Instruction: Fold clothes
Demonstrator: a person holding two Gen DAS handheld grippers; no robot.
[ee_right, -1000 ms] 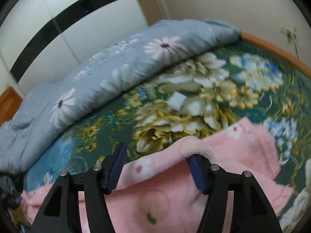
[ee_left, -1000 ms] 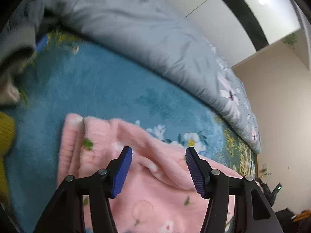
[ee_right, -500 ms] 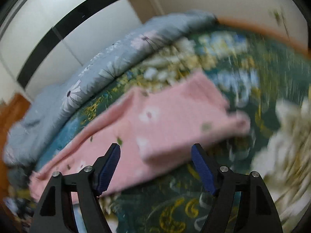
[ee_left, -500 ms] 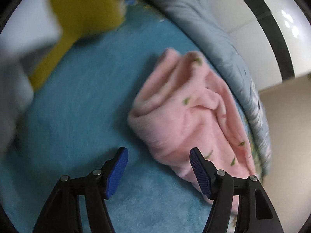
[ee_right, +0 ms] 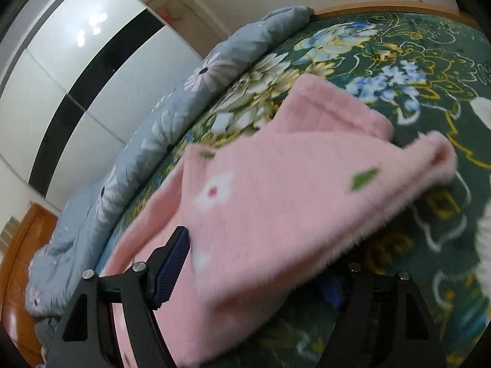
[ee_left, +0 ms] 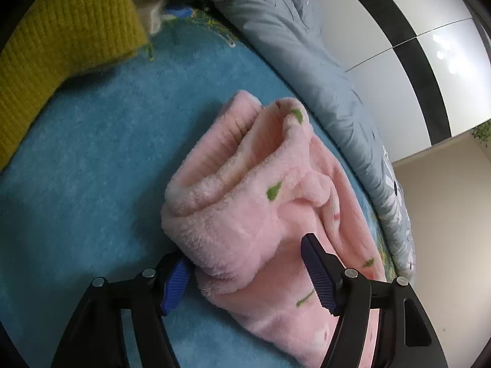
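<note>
A fluffy pink garment (ee_left: 245, 202) with small flowers and green leaves lies on the bed, folded over in layers. My left gripper (ee_left: 245, 276) is open, its jaws straddling the near folded edge, one blue pad (ee_left: 176, 277) at the fabric's left side and the other above the cloth. In the right wrist view the same pink garment (ee_right: 276, 202) fills the middle. My right gripper (ee_right: 254, 270) is open around its near edge; the right pad is mostly hidden under the cloth.
The bed has a teal floral blanket (ee_left: 92, 159), also in the right wrist view (ee_right: 429, 70). A grey-blue floral quilt (ee_left: 300, 55) lies bunched along the far side. A mustard knitted garment (ee_left: 52, 40) lies at the upper left. A wooden bed frame (ee_right: 18, 263) borders the bed.
Both grippers drew back from the garment, then moved in again at its ends. They now straddle the cloth's near edges. The garment lies folded over where it was spread before.
</note>
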